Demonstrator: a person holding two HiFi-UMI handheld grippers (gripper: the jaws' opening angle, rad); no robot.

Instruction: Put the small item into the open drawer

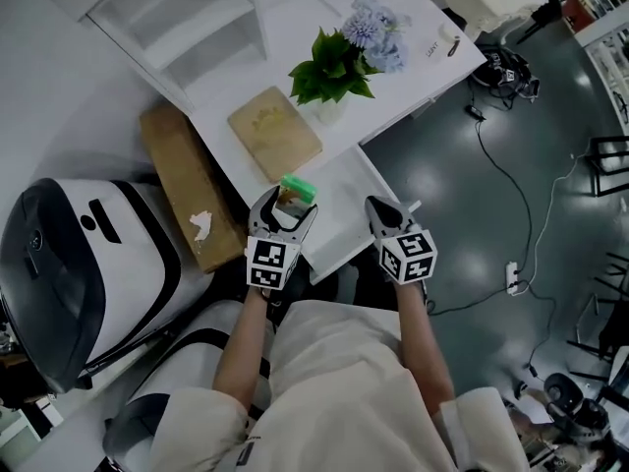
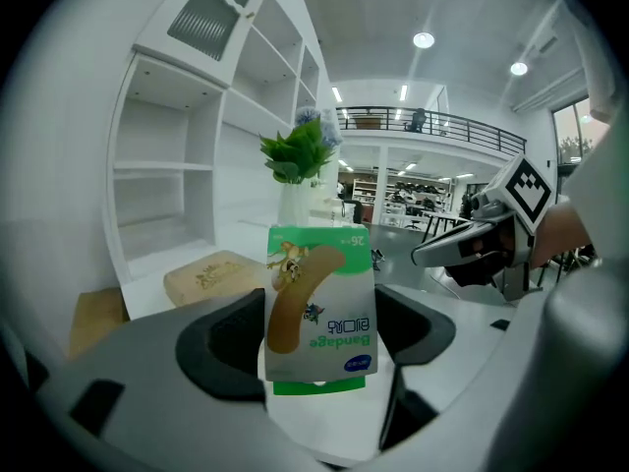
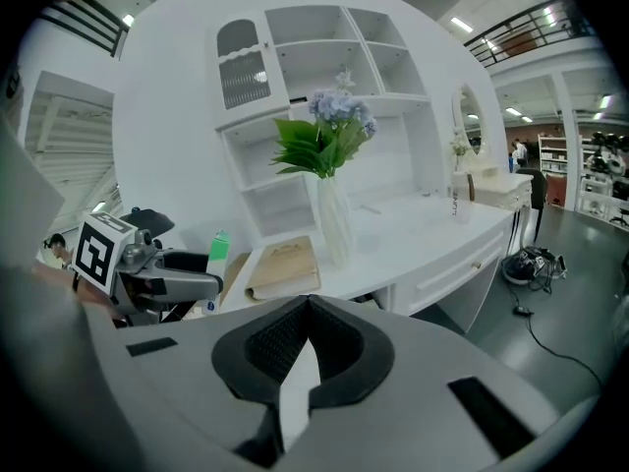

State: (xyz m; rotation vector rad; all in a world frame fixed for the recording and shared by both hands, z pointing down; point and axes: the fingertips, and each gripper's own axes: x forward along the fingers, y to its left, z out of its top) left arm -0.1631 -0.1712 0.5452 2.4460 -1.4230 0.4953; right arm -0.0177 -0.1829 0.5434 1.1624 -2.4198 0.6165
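A small green and white bandage pack (image 1: 297, 189) stands upright between the jaws of my left gripper (image 1: 285, 205), which is shut on it. In the left gripper view the pack (image 2: 319, 308) fills the middle, its print upside down. Under both grippers a white drawer (image 1: 344, 190) sticks out from the desk front. My right gripper (image 1: 379, 208) hovers over the drawer's right side, shut and holding nothing; its tips (image 3: 305, 313) meet. The two grippers are side by side, a short way apart. The drawer's inside is not visible.
On the white desk (image 1: 393, 77) lie a wooden board (image 1: 275, 131) and a vase of flowers (image 1: 339, 67). White shelves (image 1: 187, 18) rise behind. A brown cardboard box (image 1: 192, 185) and a black and white machine (image 1: 79, 264) sit left. Cables (image 1: 511, 185) cross the floor.
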